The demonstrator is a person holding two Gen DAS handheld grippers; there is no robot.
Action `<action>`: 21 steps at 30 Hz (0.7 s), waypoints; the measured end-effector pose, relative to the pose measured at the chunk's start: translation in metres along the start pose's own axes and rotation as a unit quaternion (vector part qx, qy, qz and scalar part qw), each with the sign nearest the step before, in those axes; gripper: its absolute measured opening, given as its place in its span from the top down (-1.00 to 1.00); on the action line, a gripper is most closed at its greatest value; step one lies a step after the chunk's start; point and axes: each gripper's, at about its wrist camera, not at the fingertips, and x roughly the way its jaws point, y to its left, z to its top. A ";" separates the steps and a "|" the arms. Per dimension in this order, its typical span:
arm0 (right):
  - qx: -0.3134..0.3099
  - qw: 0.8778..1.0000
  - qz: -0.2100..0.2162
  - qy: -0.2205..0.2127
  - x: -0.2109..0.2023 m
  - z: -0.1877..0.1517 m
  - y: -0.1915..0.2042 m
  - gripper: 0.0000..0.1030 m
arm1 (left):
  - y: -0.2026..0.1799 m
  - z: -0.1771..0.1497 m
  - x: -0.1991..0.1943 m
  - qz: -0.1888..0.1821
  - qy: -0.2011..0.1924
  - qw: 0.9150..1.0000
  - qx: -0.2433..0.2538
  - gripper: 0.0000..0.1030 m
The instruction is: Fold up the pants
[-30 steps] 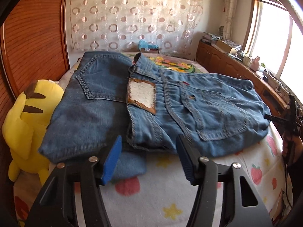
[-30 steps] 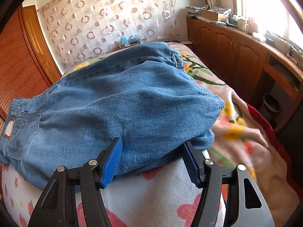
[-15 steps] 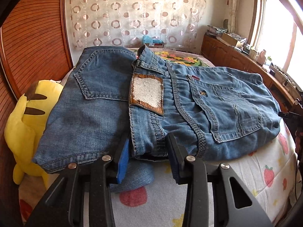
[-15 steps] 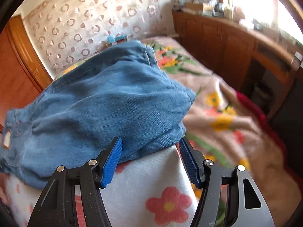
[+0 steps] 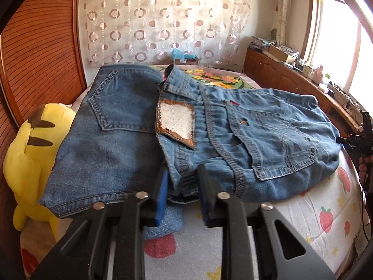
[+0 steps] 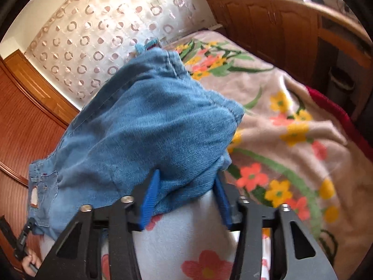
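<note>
Left tongs: jaws closing, narrow, with the bunched waistband edge of the jeans between the blue pads; the pads appear to meet the denim, though firm pressure cannot be told. Just beyond the tips, a torn leather patch on the waistband; a back pocket to either side. Left of the tongs, a yellow plush toy against the jeans' edge. Beneath, a fruit-print blanket on the bed.

Right tongs: jaws closing, half-narrowed, around the near folded end of the jeans; denim lies between the pads, contact not certain. Right of these tongs, a floral blanket; beyond it, wooden cabinets.
</note>
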 end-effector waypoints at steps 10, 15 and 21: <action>-0.042 0.998 -0.019 -0.052 -0.025 -0.007 0.013 0.75 | -0.011 0.007 -0.007 0.008 -0.013 1.000 0.022 0.91; -0.073 0.995 -0.011 -0.063 -0.026 -0.010 0.026 0.88 | -0.007 0.007 -0.001 0.008 0.002 1.000 0.019 0.91; -0.102 0.992 -0.014 -0.074 -0.030 -0.014 0.035 0.90 | -0.002 0.001 0.009 0.010 0.024 1.000 0.014 0.77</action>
